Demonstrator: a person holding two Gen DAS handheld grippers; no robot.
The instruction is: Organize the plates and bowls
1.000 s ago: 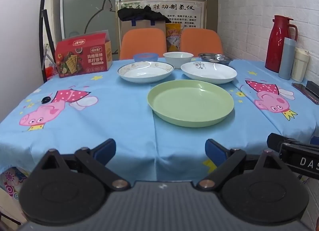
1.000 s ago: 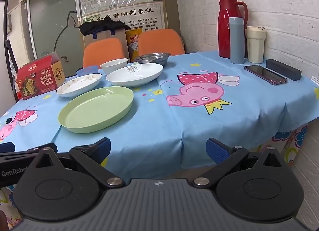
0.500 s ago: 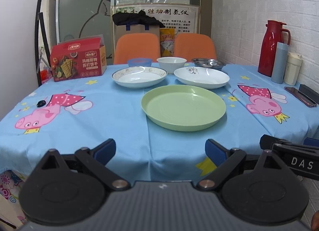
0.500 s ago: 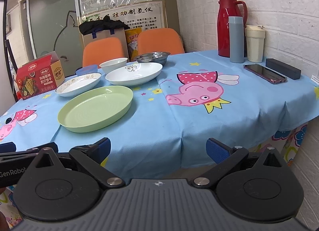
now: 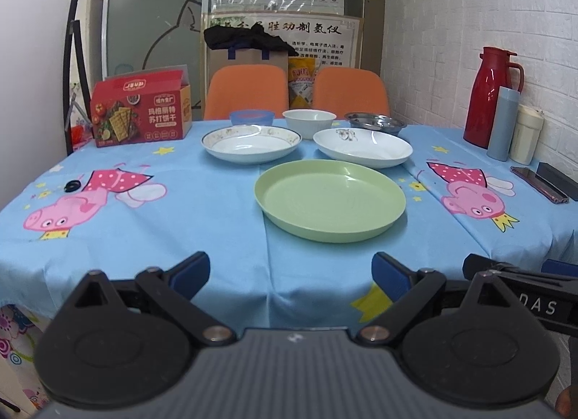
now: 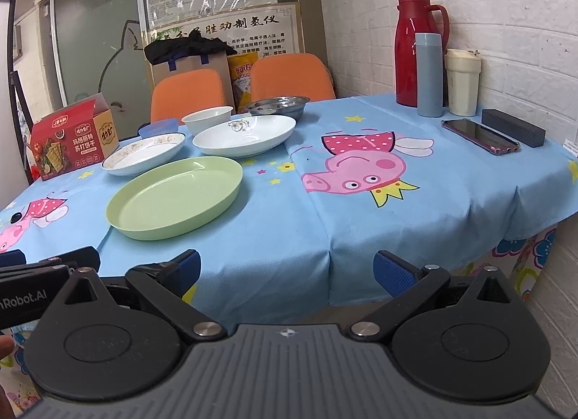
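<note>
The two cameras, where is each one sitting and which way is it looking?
Left wrist view: sits on the left claw at the table's near edge, facing straight across at the green plate; its own open blue-tipped fingers show, and the right claw pokes in at the right.
Right wrist view: sits on the right claw, further right, looking across the table towards the red jug and phone; its open fingers show, and the left claw at the left.
Both see the green plate, two white plates and red box.
</note>
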